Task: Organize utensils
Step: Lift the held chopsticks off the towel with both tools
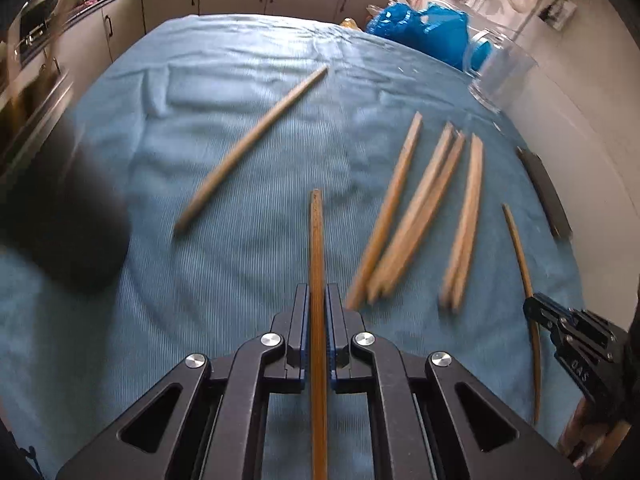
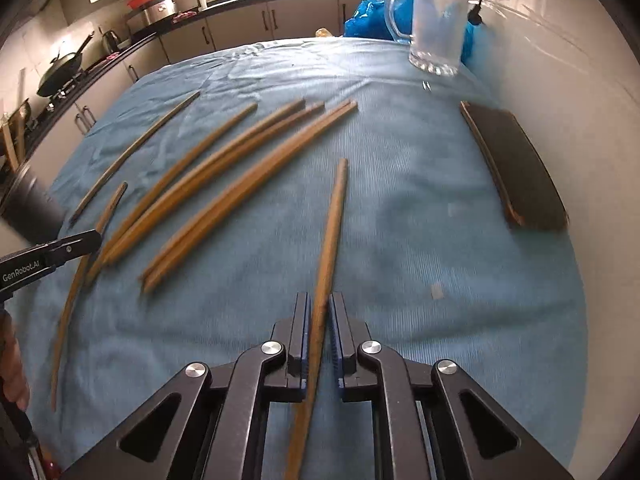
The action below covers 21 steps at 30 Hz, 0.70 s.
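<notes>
chopsticks: we hold one in each gripper, both lifted off the blue cloth (image 1: pixel 240 80).
left gripper (image 1: pixel 318 300): pinching left chopstick (image 1: pixel 317 240), long axis straight ahead along the fingers.
right gripper (image 2: pixel 320 312): pinching right chopstick (image 2: pixel 332 224), tip leaning slightly right.
loose chopsticks (image 2: pixel 224 184): lying between the two grippers, mid-cloth.
glass jug (image 2: pixel 438 20): far right corner of the table; we judge right gripper nearer, its stick aimed roughly that way.
dark board (image 2: pixel 516 168): right edge.

Loose chopsticks (image 2: pixel 224 184) crowd the left of the cloth (image 2: pixel 400 240); its right lies open up to the glass pitcher (image 2: pixel 438 24).
</notes>
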Available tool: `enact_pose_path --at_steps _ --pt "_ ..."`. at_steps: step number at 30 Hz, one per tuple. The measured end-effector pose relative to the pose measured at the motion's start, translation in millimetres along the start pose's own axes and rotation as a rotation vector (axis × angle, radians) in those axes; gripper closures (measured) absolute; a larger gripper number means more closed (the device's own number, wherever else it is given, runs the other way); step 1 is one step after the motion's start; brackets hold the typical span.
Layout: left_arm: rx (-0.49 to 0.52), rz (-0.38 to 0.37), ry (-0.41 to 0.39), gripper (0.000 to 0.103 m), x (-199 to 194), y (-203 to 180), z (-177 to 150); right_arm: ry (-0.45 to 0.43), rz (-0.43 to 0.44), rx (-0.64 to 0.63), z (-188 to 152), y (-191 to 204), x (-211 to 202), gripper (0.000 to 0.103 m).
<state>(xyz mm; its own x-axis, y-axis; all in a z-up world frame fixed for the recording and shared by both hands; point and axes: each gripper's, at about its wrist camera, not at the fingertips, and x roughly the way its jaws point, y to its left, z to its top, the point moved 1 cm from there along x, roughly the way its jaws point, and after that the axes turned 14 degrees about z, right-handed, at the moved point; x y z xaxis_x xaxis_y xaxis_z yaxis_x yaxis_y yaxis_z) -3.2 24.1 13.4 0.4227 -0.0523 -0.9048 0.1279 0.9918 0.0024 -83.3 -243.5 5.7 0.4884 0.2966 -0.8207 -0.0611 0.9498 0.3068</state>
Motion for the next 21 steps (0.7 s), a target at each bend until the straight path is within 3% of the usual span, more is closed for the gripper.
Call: enact_pose_path --at_steps 6,10,13,18,21 --pt "-0.007 -0.047 -0.005 0.096 -22 13 -44 0.022 0.048 0.004 -43 0 -28 0.091" --pt "-0.010 -0.054 0.020 0.096 -20 14 -36 0.042 0.111 0.025 -41 -2 -28 0.071" --pt "0.002 -0.038 0.042 0.096 -15 9 -27 0.060 0.055 -0.011 -23 1 -21 0.059" --pt "0.012 -0.009 0.075 0.096 -8 5 -10 0.120 -0.002 -0.047 3 -4 2 0.059" --pt "0.027 0.010 0.093 0.096 -3 1 -1 0.168 -0.013 -0.058 23 -7 13 0.066"
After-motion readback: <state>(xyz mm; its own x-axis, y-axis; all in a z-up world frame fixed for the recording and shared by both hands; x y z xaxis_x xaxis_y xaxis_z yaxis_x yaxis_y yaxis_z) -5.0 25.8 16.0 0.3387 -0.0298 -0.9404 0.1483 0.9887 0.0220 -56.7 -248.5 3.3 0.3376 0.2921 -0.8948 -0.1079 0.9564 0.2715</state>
